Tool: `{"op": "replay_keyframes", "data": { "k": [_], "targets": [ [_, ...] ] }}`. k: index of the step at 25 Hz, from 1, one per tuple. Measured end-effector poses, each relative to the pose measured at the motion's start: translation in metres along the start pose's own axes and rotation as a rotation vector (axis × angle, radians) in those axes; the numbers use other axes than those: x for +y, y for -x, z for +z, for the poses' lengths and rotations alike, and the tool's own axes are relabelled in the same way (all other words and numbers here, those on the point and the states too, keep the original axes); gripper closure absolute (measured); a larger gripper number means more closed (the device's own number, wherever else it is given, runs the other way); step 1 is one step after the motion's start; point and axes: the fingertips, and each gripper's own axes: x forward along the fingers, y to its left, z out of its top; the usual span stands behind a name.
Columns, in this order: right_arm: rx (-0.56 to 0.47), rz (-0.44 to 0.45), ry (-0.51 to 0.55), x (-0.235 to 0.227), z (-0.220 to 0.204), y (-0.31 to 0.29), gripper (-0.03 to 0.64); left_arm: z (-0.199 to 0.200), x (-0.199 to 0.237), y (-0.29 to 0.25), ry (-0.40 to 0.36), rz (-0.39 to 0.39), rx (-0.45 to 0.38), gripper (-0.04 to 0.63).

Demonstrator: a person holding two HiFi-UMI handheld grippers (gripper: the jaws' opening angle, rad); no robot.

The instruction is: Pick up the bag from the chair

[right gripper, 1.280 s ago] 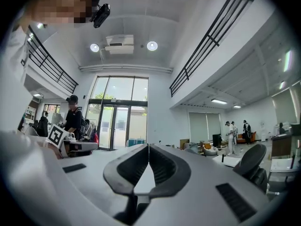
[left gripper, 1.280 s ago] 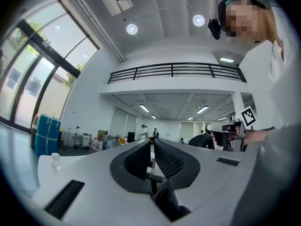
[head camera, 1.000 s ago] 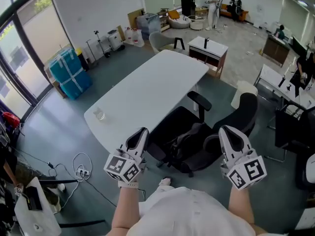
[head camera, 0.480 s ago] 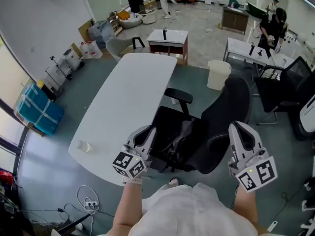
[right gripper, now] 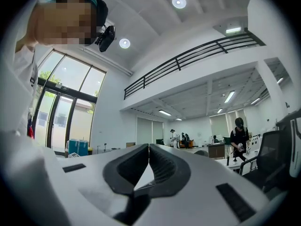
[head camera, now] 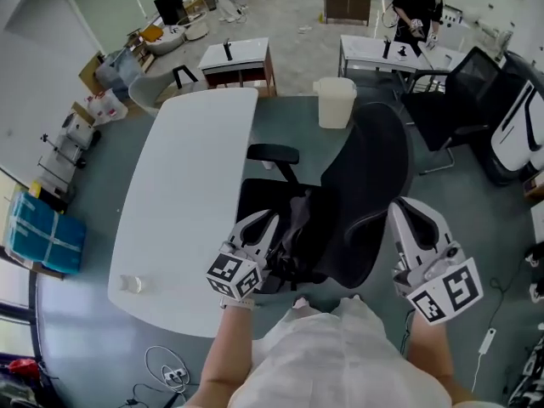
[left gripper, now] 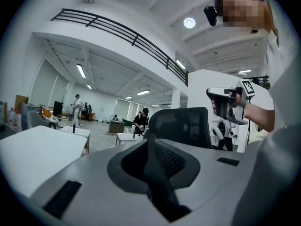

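a white bench [head camera: 183, 202] stands at left, with 1 clear cup [head camera: 130, 284] near its close end. the left claw [head camera: 260, 228], jaws pressed together on nothing, hovers just beside the dark bag [head camera: 299, 228], which lies on the seat of the black chair [head camera: 365, 185]. the right claw [head camera: 410, 215], likewise closed and empty, hangs right of the chair's backrest.

left gripper [head camera: 260, 225]: jaws together, empty | right gripper [head camera: 414, 215]: jaws together, empty | both held forward
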Motion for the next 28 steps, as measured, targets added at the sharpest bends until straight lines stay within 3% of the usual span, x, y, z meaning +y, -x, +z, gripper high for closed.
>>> {"op": "replay_keyframes", "data": {
  "k": [3, 13, 22, 28],
  "targets": [
    [0.009, -0.031, 0.007, -0.004, -0.003, 0.006, 0.597, -0.013, -0.002, -0.011, -0.005, -0.030, 0.032, 0.535],
    [0.047, -0.100, 0.006, -0.016, -0.011, 0.023, 0.597, -0.078, 0.000, -0.050, 0.034, -0.072, 0.185, 0.360],
    [0.062, -0.096, 0.018, -0.016, -0.011, 0.022, 0.597, -0.151, 0.006, -0.073, 0.050, -0.055, 0.369, 0.274],
    [0.073, -0.097, 0.026, -0.018, -0.011, 0.021, 0.597, -0.192, 0.011, -0.091, 0.043, -0.039, 0.481, 0.252]
  ]
}}
